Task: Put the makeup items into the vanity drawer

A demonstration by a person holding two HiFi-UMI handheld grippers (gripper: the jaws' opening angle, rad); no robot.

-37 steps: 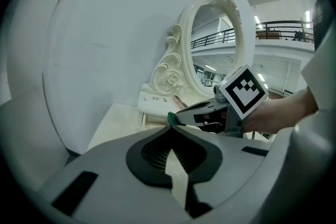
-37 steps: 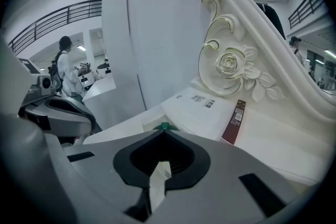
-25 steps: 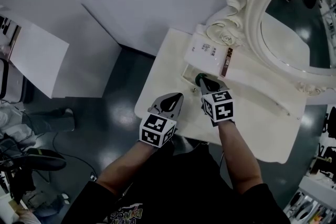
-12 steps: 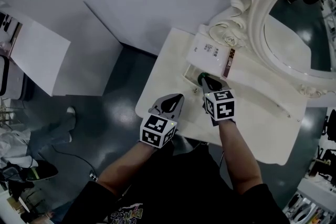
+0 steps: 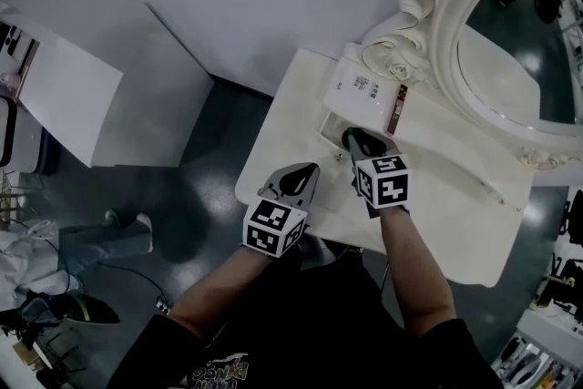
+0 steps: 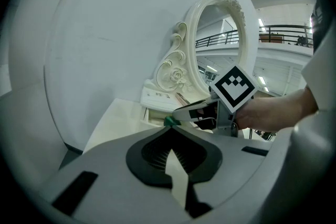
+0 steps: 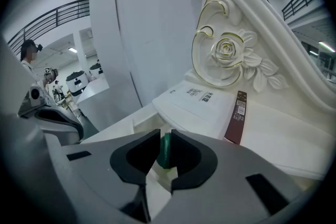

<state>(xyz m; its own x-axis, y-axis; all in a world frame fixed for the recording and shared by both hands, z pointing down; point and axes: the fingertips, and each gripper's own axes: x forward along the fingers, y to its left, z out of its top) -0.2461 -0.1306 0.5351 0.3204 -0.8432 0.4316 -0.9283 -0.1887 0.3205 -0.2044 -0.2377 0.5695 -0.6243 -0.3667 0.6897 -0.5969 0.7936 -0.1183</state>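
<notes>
A small green makeup item (image 7: 166,150) is pinched between the jaws of my right gripper (image 7: 164,157). In the head view the right gripper (image 5: 355,144) holds this green item (image 5: 348,138) just over the open vanity drawer (image 5: 328,125), at the near edge of the opening. The left gripper view shows the green item (image 6: 169,121) at the right gripper's tip beside the drawer (image 6: 152,115). My left gripper (image 5: 302,173) hovers at the vanity's front left, jaws shut with nothing between them (image 6: 169,139).
A white labelled box (image 5: 360,91) and a slim dark-red box (image 5: 397,109) lie behind the drawer, against the ornate mirror frame (image 5: 401,41). The white vanity top (image 5: 455,214) stretches to the right. A person's legs (image 5: 100,237) are on the floor at left.
Both grippers have hardly moved; the right one edged slightly toward the drawer with the green item. The person on the floor at left has shifted position.
</notes>
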